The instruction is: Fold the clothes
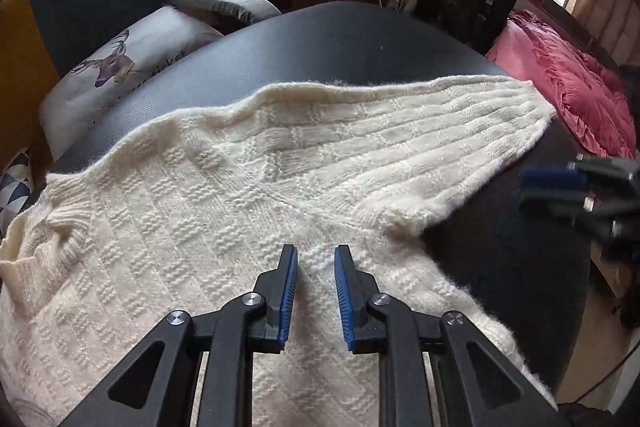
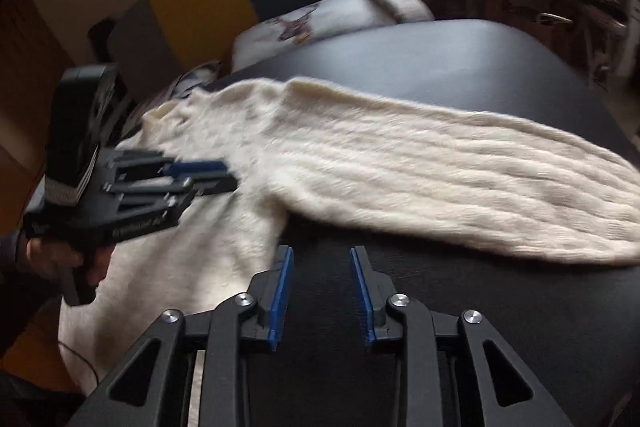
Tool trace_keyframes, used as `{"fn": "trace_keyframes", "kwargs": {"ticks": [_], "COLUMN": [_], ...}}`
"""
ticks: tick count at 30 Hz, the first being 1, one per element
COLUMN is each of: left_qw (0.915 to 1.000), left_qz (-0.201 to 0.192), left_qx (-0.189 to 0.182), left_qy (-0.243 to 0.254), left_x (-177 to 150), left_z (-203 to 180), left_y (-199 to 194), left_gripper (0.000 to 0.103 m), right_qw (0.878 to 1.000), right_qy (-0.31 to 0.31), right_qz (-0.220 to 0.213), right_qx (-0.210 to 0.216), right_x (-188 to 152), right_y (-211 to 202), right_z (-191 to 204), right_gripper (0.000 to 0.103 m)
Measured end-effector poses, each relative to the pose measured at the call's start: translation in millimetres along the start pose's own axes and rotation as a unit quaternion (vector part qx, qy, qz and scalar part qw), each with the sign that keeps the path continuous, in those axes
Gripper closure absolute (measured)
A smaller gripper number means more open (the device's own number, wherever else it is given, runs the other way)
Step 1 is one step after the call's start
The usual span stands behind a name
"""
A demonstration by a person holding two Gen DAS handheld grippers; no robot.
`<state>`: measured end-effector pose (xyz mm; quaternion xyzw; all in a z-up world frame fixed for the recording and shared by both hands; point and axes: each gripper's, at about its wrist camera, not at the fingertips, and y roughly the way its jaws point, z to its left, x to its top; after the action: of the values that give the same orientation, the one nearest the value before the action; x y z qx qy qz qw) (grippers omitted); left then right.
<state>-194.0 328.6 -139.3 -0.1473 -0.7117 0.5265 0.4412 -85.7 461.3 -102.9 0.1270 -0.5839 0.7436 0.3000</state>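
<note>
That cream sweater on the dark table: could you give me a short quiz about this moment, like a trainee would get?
1. True or false: the left gripper holds the sweater.
2. The sleeve lies: A) folded over the body, B) stretched out across the table.
3. What is under the right gripper?

Key: 1 false, its jaws are open above the knit. 2 B. 3 Bare table.
</note>
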Motion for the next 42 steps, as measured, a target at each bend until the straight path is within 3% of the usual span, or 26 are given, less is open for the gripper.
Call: {"fn": "trace_keyframes", "kwargs": {"ticks": [4,9,13,16,18,19,22,26,29,34,37,39,42], "left_qw": [0.9995,0.9973,0.9953,0.9883,0.9862,0.9849,0.9786,0.9665,0.9571,0.9514,0.9587,0.9629,0.9614], "left_qz": [0.005,0.004,-0.010,-0.022,-0.037,-0.042,-0.051,-0.061,-0.075,-0.094,-0.077,-0.061,-0.043], "left_qx": [-0.012,-0.030,-0.031,-0.055,-0.047,-0.042,-0.022,-0.027,-0.051,-0.083,-0.090,-0.093,-0.110], "left_qy": [-0.029,-0.067,-0.092,-0.141,-0.155,-0.162,-0.198,-0.248,-0.275,-0.281,-0.259,-0.246,-0.249], "left_x": [1,-1,-4,-17,-30,-37,-63,-84,-76,-41,-16,-2,9], "left_z": [5,13,13,31,49,61,108,175,213,249,253,255,262], "left_y": [8,10,4,-13,-30,-38,-59,-78,-88,-86,-65,-50,-32], "left_gripper": [0.084,0.084,0.084,0.084,0.084,0.084,0.084,0.082,0.079,0.073,0.071,0.068,0.066], "right_qw": [0.992,0.978,0.978,0.978,0.978,0.981,0.994,0.999,0.996,0.984,0.982,0.983,0.983], "right_qy": [0.081,0.106,0.095,0.083,0.076,0.063,0.031,-0.040,-0.085,-0.157,-0.171,-0.162,-0.150], "right_qz": [-0.027,0.010,0.017,0.013,0.004,-0.010,-0.029,-0.010,0.011,0.047,0.056,0.050,0.037], "right_qx": [-0.090,-0.181,-0.185,-0.193,-0.193,-0.182,-0.102,-0.032,0.006,0.067,0.065,0.073,0.096], "right_x": [27,29,34,43,50,55,72,83,89,97,89,85,83], "right_y": [-13,-5,-1,-1,-3,-4,3,40,76,133,146,151,148], "right_z": [-74,-137,-138,-126,-116,-103,-54,27,84,176,185,182,175], "right_gripper": [0.063,0.067,0.065,0.063,0.063,0.061,0.042,0.042,0.042,0.042,0.041,0.034,0.032]}}
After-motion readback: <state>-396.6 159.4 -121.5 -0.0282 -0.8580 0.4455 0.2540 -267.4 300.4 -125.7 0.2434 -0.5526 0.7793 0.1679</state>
